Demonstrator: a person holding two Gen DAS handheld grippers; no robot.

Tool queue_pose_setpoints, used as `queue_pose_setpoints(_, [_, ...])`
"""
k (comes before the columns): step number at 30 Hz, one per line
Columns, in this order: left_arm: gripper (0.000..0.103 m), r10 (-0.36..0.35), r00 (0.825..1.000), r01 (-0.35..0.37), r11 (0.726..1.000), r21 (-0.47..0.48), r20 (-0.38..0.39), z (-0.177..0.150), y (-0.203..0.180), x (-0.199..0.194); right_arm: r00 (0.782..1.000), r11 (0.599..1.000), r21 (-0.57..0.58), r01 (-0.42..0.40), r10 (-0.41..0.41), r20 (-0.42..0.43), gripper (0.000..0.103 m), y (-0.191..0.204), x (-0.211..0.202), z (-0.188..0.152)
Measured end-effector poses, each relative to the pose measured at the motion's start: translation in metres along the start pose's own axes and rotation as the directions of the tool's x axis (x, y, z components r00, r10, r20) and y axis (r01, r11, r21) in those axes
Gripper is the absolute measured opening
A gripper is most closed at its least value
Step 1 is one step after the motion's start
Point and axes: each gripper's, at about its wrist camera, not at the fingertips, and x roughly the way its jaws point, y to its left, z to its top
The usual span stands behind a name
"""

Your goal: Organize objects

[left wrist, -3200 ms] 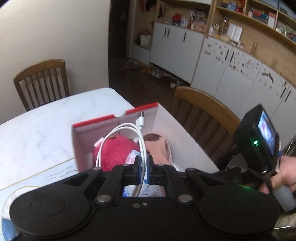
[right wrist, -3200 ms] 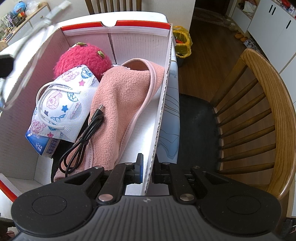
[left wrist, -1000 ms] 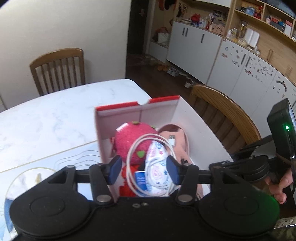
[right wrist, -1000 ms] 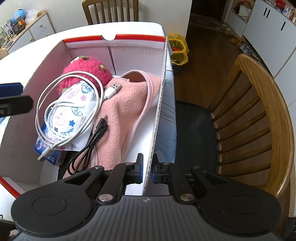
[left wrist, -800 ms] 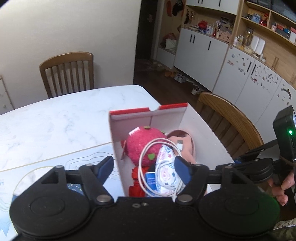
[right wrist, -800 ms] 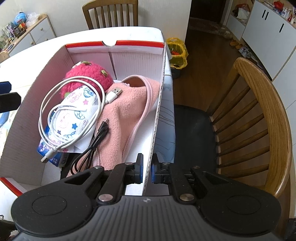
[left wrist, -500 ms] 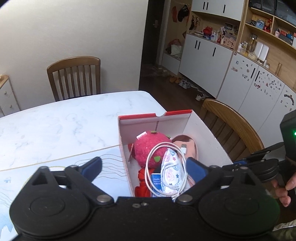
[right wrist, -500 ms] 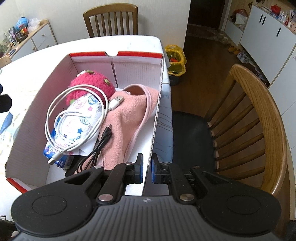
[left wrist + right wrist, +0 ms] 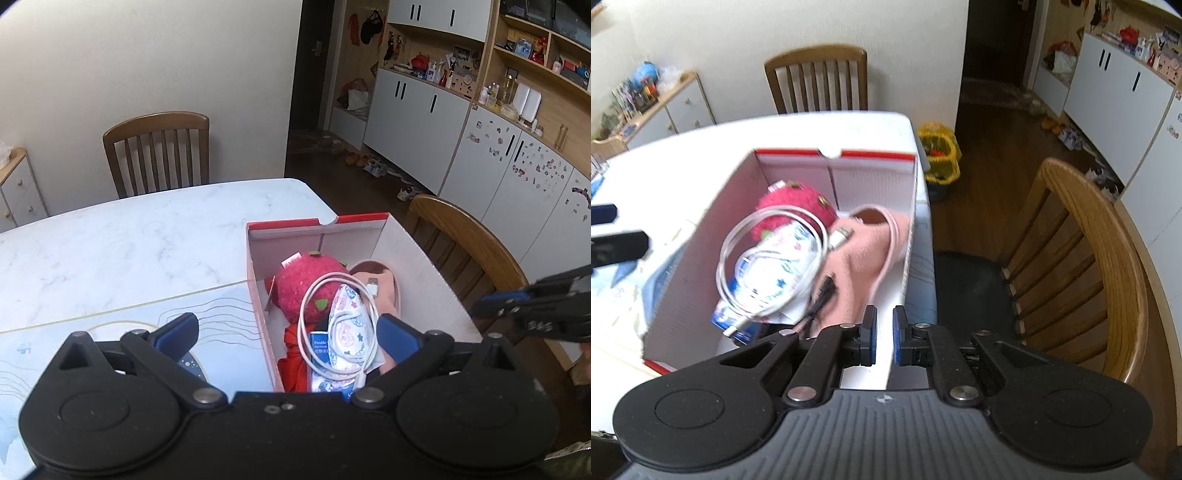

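A white cardboard box [image 9: 317,225] with a red rim stands at the table's right edge. In it lie a red strawberry plush [image 9: 303,280], a printed face mask [image 9: 347,325], a pink slipper [image 9: 388,291] and a black cable [image 9: 820,299]. A coiled white USB cable [image 9: 306,314] rests loose on the mask. My left gripper [image 9: 286,325] hangs wide open above the box's near end, holding nothing. My right gripper [image 9: 884,328] is shut, its pads a sliver apart, just above the box's right wall [image 9: 910,221]. I see nothing gripped between them.
One wooden chair [image 9: 1082,258] stands close beside the box on the right, another [image 9: 155,147] at the table's far side. The marble table [image 9: 129,240] carries a pale blue placemat [image 9: 221,314]. A yellow bin [image 9: 940,151] sits on the floor. White cabinets line the right wall.
My left gripper opened and dropped the white cable onto the mask, then drew back and up. My right gripper, earlier shut on the box's right wall, has risen and the box looks smaller.
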Motion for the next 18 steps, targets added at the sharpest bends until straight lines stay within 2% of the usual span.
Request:
queue_pose_setpoints(4, [0.102, -0.009, 1.000, 0.008, 1.000, 0.005, 0.018, -0.004, -0.001, -0.004, 0.996, 1.000, -0.030, -0.009, 0.011, 0.090, 0.008, 0.009, -0.024, -0.003])
queue_pose_setpoints(9, [0.102, -0.003, 0.999, 0.003, 1.000, -0.008, 0.036, -0.009, -0.001, -0.011, 0.987, 0.999, -0.031, -0.035, 0.039, 0.159, 0.011, 0.019, -0.043, -0.011])
queue_pose_setpoints(11, [0.102, -0.005, 0.999, 0.005, 1.000, -0.020, 0.034, -0.012, -0.001, -0.012, 0.983, 0.999, -0.025, -0.040, 0.044, 0.179, 0.017, 0.023, -0.049, -0.015])
queue_pose_setpoints(14, [0.102, -0.004, 0.999, 0.005, 1.000, -0.013, 0.035, -0.017, -0.002, -0.016, 0.976, 0.999, -0.016, -0.029, 0.032, 0.214, 0.033, 0.028, -0.055, -0.021])
queue_pose_setpoints(16, [0.102, 0.006, 0.999, -0.006, 1.000, 0.006, 0.048, -0.020, -0.005, -0.020, 0.971, 1.000, -0.014, -0.025, 0.027, 0.237, 0.054, 0.031, -0.060, -0.024])
queue_pose_setpoints(18, [0.102, 0.001, 0.998, -0.001, 1.000, 0.007, 0.062, -0.022, -0.007, -0.024, 0.967, 1.000, -0.009, -0.025, 0.026, 0.252, 0.057, 0.033, -0.063, -0.027])
